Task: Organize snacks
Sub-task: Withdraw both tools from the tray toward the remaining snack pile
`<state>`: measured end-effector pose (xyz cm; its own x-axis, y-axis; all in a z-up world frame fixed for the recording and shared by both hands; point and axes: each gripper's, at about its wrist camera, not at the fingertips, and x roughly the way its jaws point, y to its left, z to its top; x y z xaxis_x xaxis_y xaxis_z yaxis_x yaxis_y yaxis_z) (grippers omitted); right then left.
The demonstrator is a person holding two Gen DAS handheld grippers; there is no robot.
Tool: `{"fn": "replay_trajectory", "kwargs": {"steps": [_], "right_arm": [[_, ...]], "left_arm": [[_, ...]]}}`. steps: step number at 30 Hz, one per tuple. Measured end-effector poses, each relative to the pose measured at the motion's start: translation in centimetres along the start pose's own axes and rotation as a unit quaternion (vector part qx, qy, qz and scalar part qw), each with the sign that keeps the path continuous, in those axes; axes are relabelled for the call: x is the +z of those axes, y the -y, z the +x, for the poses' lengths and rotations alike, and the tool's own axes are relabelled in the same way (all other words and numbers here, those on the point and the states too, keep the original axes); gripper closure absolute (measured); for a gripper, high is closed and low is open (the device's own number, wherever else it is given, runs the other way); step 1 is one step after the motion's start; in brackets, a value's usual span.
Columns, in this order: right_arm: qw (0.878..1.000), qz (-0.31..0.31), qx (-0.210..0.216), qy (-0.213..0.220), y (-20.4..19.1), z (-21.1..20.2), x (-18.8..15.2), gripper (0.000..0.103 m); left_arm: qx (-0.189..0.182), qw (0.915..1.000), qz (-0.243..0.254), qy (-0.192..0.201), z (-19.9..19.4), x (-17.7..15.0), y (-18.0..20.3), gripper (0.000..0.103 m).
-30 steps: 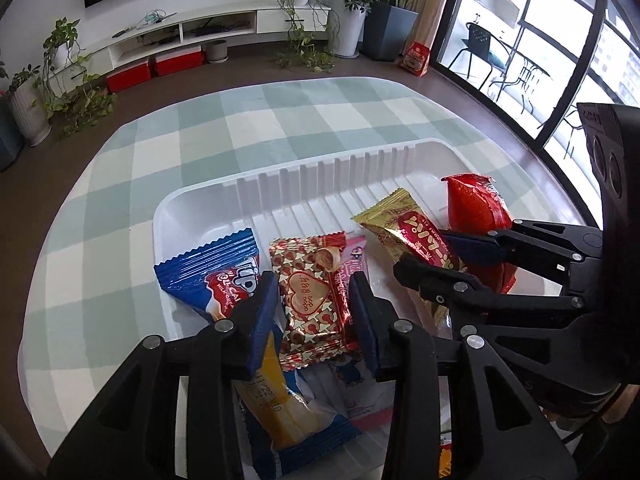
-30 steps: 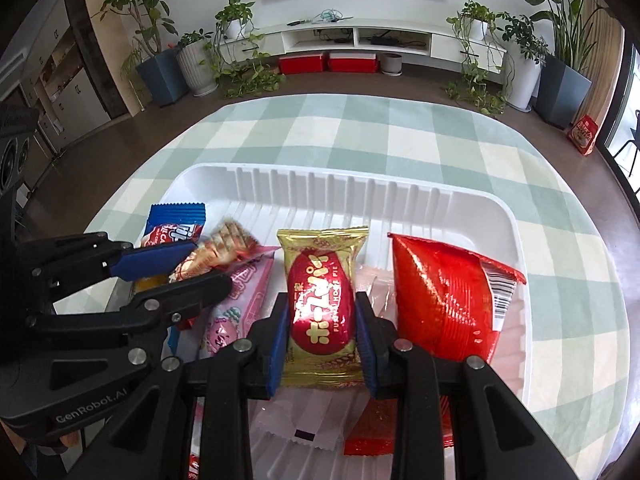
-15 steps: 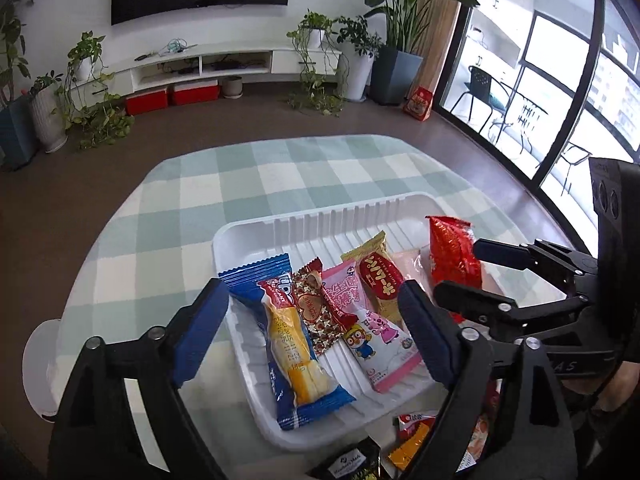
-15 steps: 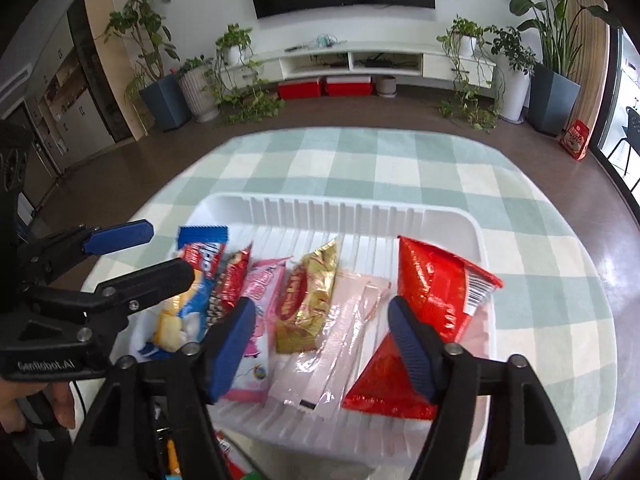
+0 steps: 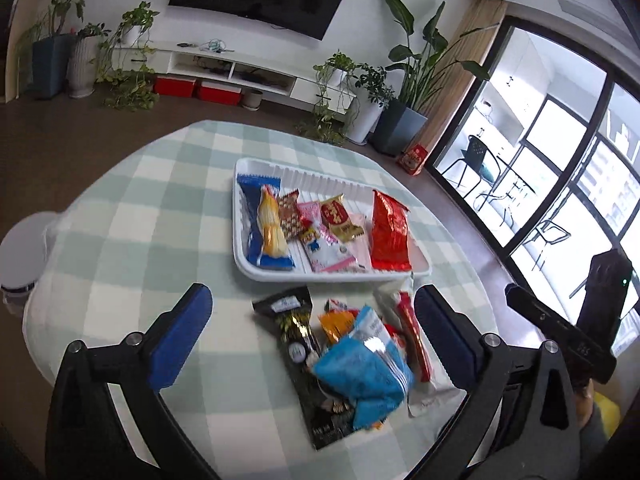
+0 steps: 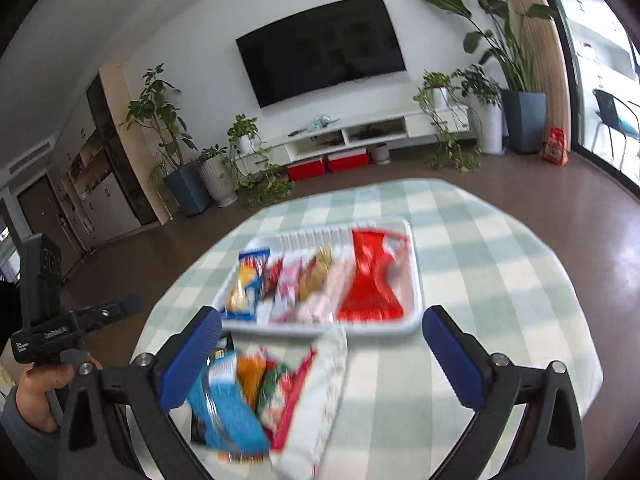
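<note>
A white tray (image 5: pixel 320 278) on the checked tablecloth holds several snack packets side by side, from a blue one (image 5: pixel 260 224) at the left to a red bag (image 5: pixel 390 228) at the right; the tray also shows in the right wrist view (image 6: pixel 414 280). A loose pile of snacks lies in front of it, with a black packet (image 5: pixel 304 344) and a light blue bag (image 5: pixel 364 368); the pile shows blurred in the right wrist view (image 6: pixel 260 392). My left gripper (image 5: pixel 312 328) is open and empty, above the pile. My right gripper (image 6: pixel 320 356) is open and empty, also above the pile.
The round table (image 5: pixel 132 208) has its near edge just below the pile. A white round object (image 5: pixel 22 252) sits beyond the table's left edge. Plants, a TV bench and glass doors stand behind.
Both grippers opened, letting go of the packets in the tray, and pulled back and up from it. The loose pile in front of the tray has come into view.
</note>
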<state>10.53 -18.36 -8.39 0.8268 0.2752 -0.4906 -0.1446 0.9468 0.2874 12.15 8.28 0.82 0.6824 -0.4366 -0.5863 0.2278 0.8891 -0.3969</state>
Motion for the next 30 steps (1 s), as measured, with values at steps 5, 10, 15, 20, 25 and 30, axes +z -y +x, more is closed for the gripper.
{"fn": "replay_trajectory", "kwargs": {"steps": [5, 10, 15, 20, 25, 30], "right_arm": [[0.998, 0.056, 0.015, -0.029, 0.9, -1.0, -5.1, 0.001], [0.998, 0.016, 0.036, -0.046, -1.0, -1.0, -6.2, 0.005], [0.995, -0.048, 0.069, -0.061, -4.6, 0.2, -6.2, 0.006], [0.984, -0.12, 0.078, -0.105, -8.7, 3.8, -6.7, 0.013], [0.976, -0.151, 0.072, -0.141, -9.7, 7.0, -6.6, 0.014], [0.965, -0.166, 0.07, -0.192, -9.8, 9.3, -6.9, 0.025]], "left_arm": [[-0.018, 0.9987, -0.035, -0.033, 0.1, -5.8, 0.6, 0.001], [-0.014, 0.9984, -0.026, -0.049, -0.2, -8.3, 0.8, 0.001], [-0.004, 0.9987, -0.024, -0.044, -1.2, -8.3, 0.3, 0.001], [0.005, 0.9986, -0.03, -0.044, -1.0, -7.6, -0.4, 0.001], [0.007, 0.9985, -0.04, -0.036, -1.5, -6.9, -1.8, 0.001], [0.004, 0.9985, -0.042, -0.035, -1.6, -6.5, -2.5, 0.001]]}}
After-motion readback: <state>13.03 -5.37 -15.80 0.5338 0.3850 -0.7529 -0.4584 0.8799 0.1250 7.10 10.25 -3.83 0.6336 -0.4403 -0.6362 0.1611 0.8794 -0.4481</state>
